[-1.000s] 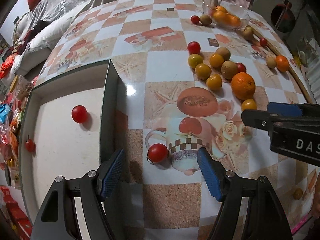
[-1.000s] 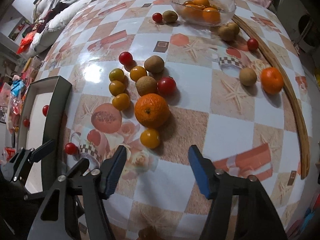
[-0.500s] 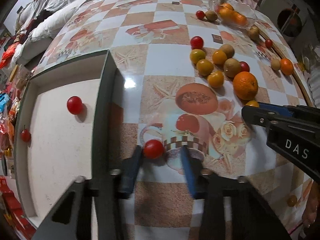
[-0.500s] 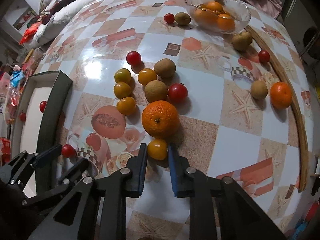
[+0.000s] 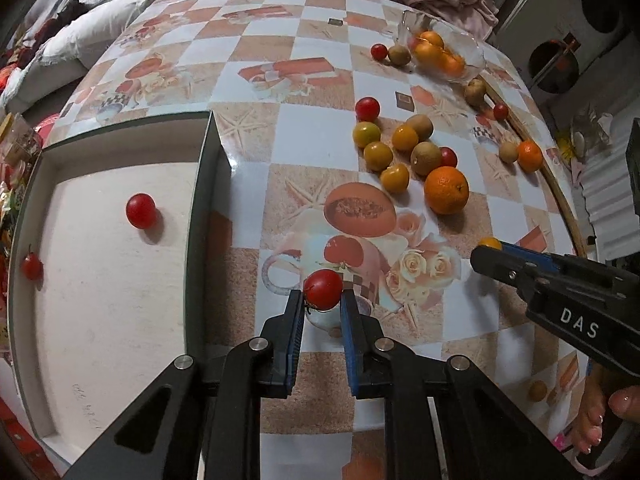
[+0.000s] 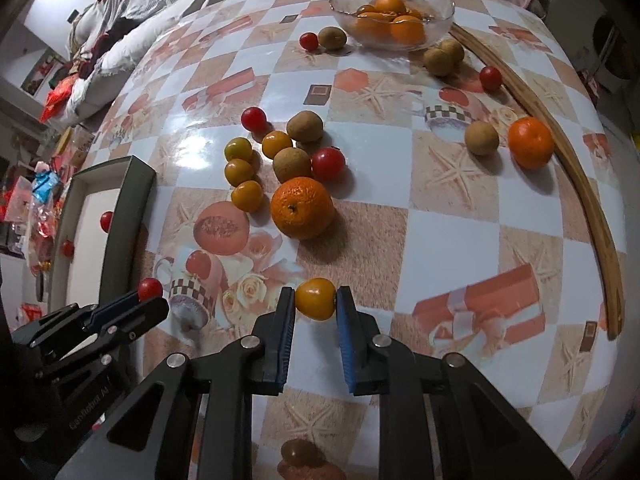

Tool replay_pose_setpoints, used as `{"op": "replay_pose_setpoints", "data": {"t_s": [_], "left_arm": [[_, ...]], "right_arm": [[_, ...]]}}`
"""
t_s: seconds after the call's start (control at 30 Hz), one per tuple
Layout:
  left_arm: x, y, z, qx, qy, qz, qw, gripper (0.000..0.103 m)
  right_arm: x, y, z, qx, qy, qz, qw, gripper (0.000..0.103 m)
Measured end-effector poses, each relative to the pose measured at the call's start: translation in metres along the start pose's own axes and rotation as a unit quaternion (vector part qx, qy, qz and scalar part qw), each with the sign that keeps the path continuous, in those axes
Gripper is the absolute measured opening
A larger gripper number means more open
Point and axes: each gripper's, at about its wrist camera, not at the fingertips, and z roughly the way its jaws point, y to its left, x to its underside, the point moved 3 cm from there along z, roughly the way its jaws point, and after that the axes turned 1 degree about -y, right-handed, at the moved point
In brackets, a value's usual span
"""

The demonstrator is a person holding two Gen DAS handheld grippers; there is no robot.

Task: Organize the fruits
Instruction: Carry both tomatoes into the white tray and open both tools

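My left gripper is shut on a red cherry tomato and holds it just above the table, right of the dark-walled white box. Two red tomatoes lie in that box. My right gripper is shut on a small yellow-orange tomato, lifted a little off the table. A big orange sits just beyond it, with several yellow tomatoes, kiwis and red tomatoes behind.
A glass bowl of oranges stands at the far edge, with a kiwi and a red tomato beside it. A curved wooden stick runs along the right side. A small orange and more kiwis lie near it.
Both grippers closed from wide open: the left onto the red cherry tomato, the right onto the yellow-orange tomato. Both fruits are now raised slightly off the table.
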Motion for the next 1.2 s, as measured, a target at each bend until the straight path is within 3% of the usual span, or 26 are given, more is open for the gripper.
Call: {"op": "replay_pose_setpoints", "data": {"t_s": [0.23,0.6,1.2], "left_arm": [[0.003,0.003,-0.002,0.004,-0.003,-0.004,1.0000,0.020],[-0.006,0.020,-0.042,0.001,-0.048,-0.023,0.9986,0.020],[0.019,0.120,-0.079,-0.057,-0.086,-0.115,0.9880,0.020]], "right_arm": [[0.003,0.000,-0.011,-0.002,-0.005,0.001,1.000,0.023],[-0.006,0.029,-0.021,-0.009,-0.013,-0.031,0.999,0.023],[-0.022,0.137,-0.011,-0.049,-0.006,-0.135,0.990,0.023]]}}
